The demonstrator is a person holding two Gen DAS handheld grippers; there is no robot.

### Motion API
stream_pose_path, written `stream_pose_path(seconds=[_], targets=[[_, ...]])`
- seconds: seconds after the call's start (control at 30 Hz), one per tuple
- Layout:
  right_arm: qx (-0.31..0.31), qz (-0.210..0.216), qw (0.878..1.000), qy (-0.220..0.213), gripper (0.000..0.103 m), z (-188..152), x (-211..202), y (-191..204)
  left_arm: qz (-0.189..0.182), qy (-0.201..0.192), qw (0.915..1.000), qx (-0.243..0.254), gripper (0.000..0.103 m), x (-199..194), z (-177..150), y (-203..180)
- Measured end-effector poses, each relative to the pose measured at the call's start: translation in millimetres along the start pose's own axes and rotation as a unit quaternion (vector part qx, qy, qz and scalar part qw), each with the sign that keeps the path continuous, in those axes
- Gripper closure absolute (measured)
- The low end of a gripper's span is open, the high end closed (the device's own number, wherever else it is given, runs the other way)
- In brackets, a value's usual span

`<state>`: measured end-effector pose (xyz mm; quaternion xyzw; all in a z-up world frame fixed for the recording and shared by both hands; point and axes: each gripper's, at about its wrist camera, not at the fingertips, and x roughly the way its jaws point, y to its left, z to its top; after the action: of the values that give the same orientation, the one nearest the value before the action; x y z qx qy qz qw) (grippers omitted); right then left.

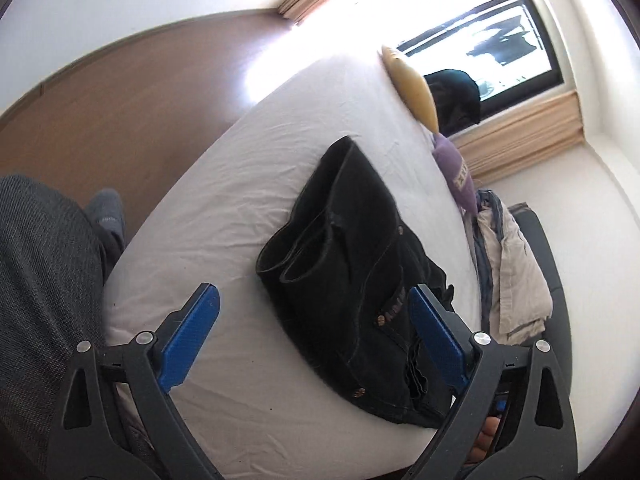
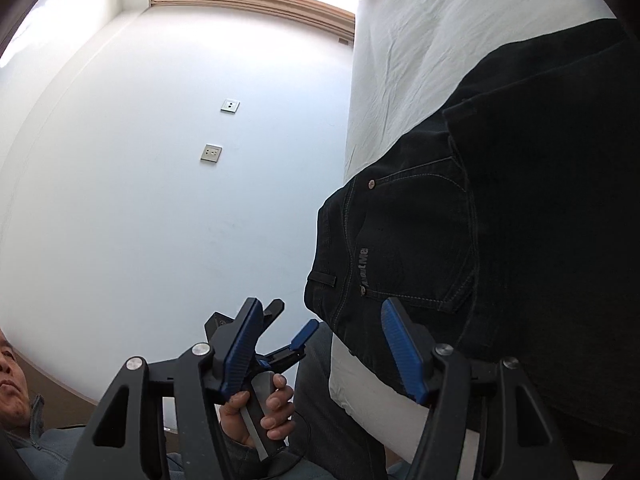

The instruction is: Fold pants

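Black jeans (image 1: 352, 248) lie folded into a short stack on the white bed sheet (image 1: 224, 184), leg hems toward the foot of the bed and waist toward my left gripper. My left gripper (image 1: 313, 289) hovers over the near bed edge, its jaws wide open; its right finger overlaps the waistband without pinching it. In the right wrist view the jeans (image 2: 500, 208) hang slightly over the mattress edge, back pocket showing. My right gripper (image 2: 320, 304) is open just below the waistband, with nothing between its pads. The left gripper (image 2: 294, 318) also shows there, open, held by a hand (image 2: 260, 408).
A yellow pillow (image 1: 412, 88) and a purple cushion (image 1: 456, 176) lie along the bed's far side. Folded light clothes (image 1: 512, 272) are stacked on a dark surface beside the bed. The person's leg (image 1: 40, 280) and slippered foot (image 1: 106, 212) stand at the left on the wooden floor.
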<state>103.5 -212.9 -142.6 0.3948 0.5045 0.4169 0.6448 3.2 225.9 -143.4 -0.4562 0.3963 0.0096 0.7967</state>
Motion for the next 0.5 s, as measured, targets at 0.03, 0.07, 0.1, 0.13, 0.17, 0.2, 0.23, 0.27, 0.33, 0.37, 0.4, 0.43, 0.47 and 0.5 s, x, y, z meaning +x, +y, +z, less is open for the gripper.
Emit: stream_pose_path(seconds=[0.03, 0.07, 0.1, 0.13, 0.17, 0.2, 0.23, 0.27, 0.33, 0.37, 0.4, 0.43, 0.47, 0.5], targets=[[0.000, 0.001, 1.000, 0.001, 0.037, 2, 6, 1, -0.006, 0.008, 0.9999, -0.012, 0.007, 6, -1, 6], [0.000, 0.002, 1.000, 0.003, 0.037, 4, 10, 2, -0.011, 0.017, 0.9995, -0.022, 0.007, 12, 0, 11], [-0.001, 0.003, 1.000, 0.005, 0.037, 5, 13, 3, -0.010, 0.021, 0.9994, -0.027, 0.007, 16, 1, 14], [-0.002, 0.004, 1.000, 0.008, 0.037, 5, 16, 4, -0.013, 0.014, 0.9995, -0.025, 0.007, 17, 2, 16], [-0.001, 0.007, 1.000, 0.010, 0.037, 5, 17, 4, -0.020, 0.006, 0.9995, -0.024, 0.007, 18, 6, 19], [0.000, 0.009, 1.000, 0.011, 0.037, 6, 19, 3, -0.024, 0.005, 0.9993, -0.029, 0.007, 20, 8, 22], [0.001, 0.009, 1.000, 0.010, 0.037, 7, 20, 2, -0.030, 0.004, 0.9987, -0.041, 0.008, 22, 11, 27], [0.005, 0.010, 1.000, 0.008, 0.037, 8, 20, 0, -0.040, 0.001, 0.9978, -0.052, 0.009, 23, 13, 30], [0.013, 0.013, 1.000, 0.005, 0.037, 10, 20, -4, -0.046, 0.008, 0.9973, -0.056, 0.010, 28, 18, 31], [0.014, 0.013, 1.000, 0.003, 0.037, 11, 18, -5, -0.044, 0.011, 0.9977, -0.051, 0.013, 29, 17, 29], [0.015, 0.012, 1.000, 0.003, 0.037, 13, 17, -6, -0.046, 0.015, 0.9977, -0.048, 0.020, 30, 16, 28], [0.016, 0.012, 1.000, 0.004, 0.037, 14, 17, -8, -0.051, 0.020, 0.9974, -0.047, 0.032, 30, 12, 29], [0.017, 0.012, 1.000, 0.004, 0.037, 16, 18, -9, -0.058, 0.028, 0.9966, -0.051, 0.039, 34, 11, 29], [0.017, 0.012, 1.000, 0.005, 0.037, 18, 19, -9, -0.062, 0.037, 0.9956, -0.059, 0.051, 38, 9, 27]])
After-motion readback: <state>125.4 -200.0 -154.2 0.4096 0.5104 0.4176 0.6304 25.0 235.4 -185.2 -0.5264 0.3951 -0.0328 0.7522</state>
